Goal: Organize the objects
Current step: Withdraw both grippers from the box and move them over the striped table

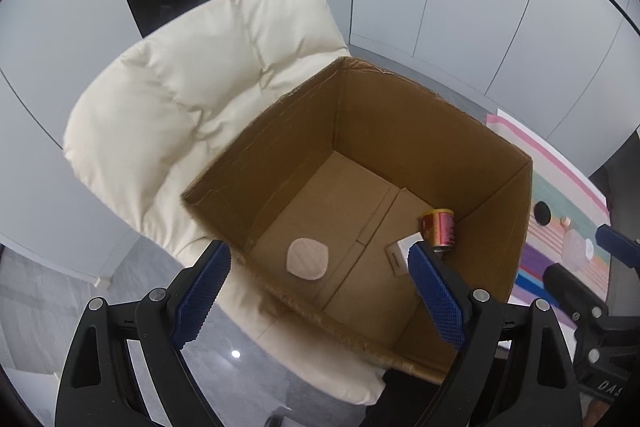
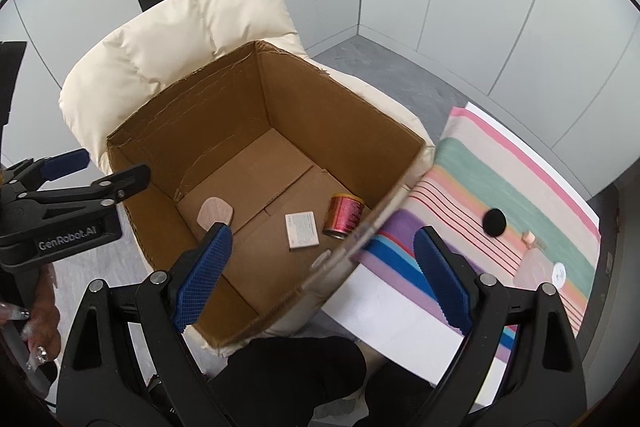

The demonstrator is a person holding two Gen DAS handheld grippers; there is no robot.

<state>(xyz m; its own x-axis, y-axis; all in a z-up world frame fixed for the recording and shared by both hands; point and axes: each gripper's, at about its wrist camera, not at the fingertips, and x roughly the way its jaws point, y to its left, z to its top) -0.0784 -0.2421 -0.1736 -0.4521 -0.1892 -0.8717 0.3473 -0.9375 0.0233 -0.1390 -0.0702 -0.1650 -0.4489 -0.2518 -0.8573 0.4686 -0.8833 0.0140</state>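
An open cardboard box (image 1: 400, 115) (image 2: 280, 95) sits on a cream padded chair. Inside lie a pale pink pad (image 1: 307, 259) (image 2: 214, 213), a small white card box (image 1: 402, 253) (image 2: 302, 230) and a red can (image 1: 439, 229) (image 2: 345, 215). My left gripper (image 1: 320, 291) is open and empty above the box's near edge. My right gripper (image 2: 320, 275) is open and empty over the box's right rim. On the striped mat (image 2: 500, 167) lie a black disc (image 2: 495, 222) (image 1: 542, 213), a small peach piece (image 2: 529, 239) and a clear round lid (image 2: 538, 269) (image 1: 576, 250).
The cream chair (image 1: 192, 99) (image 2: 180, 31) holds the box. Grey floor (image 2: 392, 75) and white wall panels surround it. The left gripper's body (image 2: 68, 203) shows in the right wrist view, the right gripper's body (image 1: 592, 307) in the left wrist view.
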